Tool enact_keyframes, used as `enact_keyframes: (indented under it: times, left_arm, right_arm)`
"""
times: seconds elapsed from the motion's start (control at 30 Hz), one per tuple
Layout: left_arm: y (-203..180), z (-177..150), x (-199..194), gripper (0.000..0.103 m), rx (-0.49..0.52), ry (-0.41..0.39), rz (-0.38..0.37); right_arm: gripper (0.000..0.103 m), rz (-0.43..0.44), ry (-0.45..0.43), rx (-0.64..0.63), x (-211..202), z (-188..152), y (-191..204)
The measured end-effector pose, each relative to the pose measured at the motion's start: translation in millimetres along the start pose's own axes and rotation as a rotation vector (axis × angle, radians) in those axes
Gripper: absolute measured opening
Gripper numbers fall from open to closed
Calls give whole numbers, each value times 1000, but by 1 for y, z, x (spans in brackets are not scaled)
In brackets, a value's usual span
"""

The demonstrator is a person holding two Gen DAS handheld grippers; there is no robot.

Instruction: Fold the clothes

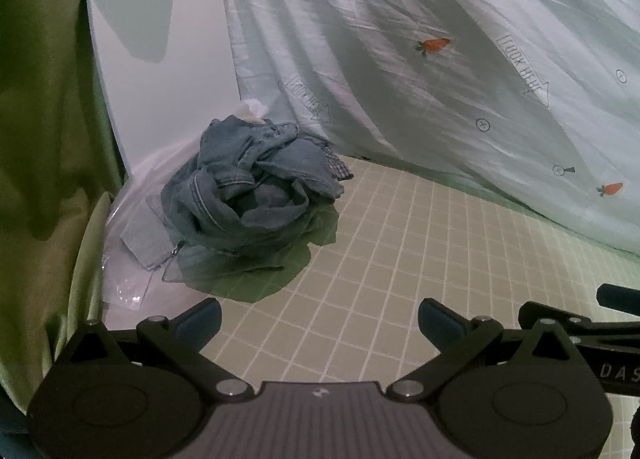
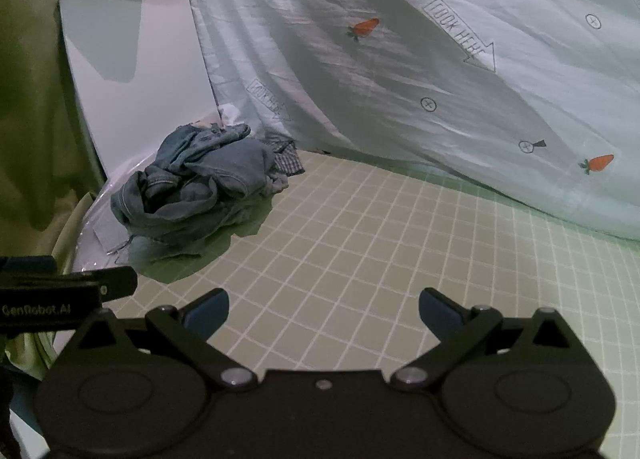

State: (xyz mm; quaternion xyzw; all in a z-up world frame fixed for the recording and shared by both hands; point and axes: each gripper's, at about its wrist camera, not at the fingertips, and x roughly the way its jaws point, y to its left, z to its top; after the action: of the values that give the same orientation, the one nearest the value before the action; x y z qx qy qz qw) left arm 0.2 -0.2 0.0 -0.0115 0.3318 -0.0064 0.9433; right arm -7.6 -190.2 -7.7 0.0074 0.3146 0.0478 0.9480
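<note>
Your left gripper [image 1: 318, 319] and right gripper [image 2: 322, 309] both stand wide apart and empty above the gridded mat [image 1: 400, 259]. The crumpled denim garment [image 1: 252, 195] lies in a heap at the mat's far left edge, just beside the white panel [image 1: 160, 59] and the carrot-print sheet [image 1: 440, 59]. Expect soft, fairly heavy cloth that sags rather than slips. The stitched band [image 1: 230, 179], possibly a waistband, looks the firmest place to pinch.
</note>
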Motion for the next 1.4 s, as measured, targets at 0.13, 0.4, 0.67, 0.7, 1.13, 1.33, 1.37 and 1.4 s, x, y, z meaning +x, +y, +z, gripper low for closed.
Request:
enact_keyframes:
  times: [0.13, 0.4, 0.67, 0.7, 1.13, 1.33, 1.37, 1.4]
  left_arm:
    - [-1, 0, 1, 103, 1, 0, 2]
    - [-3, 1, 3, 103, 4, 0, 7]
    - [-4, 1, 3, 103, 9, 2, 11]
    - [-4, 1, 3, 103, 10, 2, 11]
    - [-3, 3, 6, 103, 18, 6, 9]
    - [-4, 3, 7, 103, 22, 5, 11]
    - [-4, 2, 7, 103, 23, 5, 12]
    - [-4, 3, 7, 103, 23, 5, 12]
  right_arm:
    - [102, -3, 2, 2, -1, -2, 0]
    - [102, -3, 3, 8, 2, 2, 0]
    - [102, 0, 2, 11, 2, 3, -2]
    - [102, 1, 2, 11, 2, 3, -3]
    - [102, 3, 1, 13, 4, 3, -4]
    - [102, 5, -2, 15, 5, 1, -4]
    - [102, 5, -2, 15, 6, 2, -4]
    - [102, 6, -2, 15, 6, 2, -4]
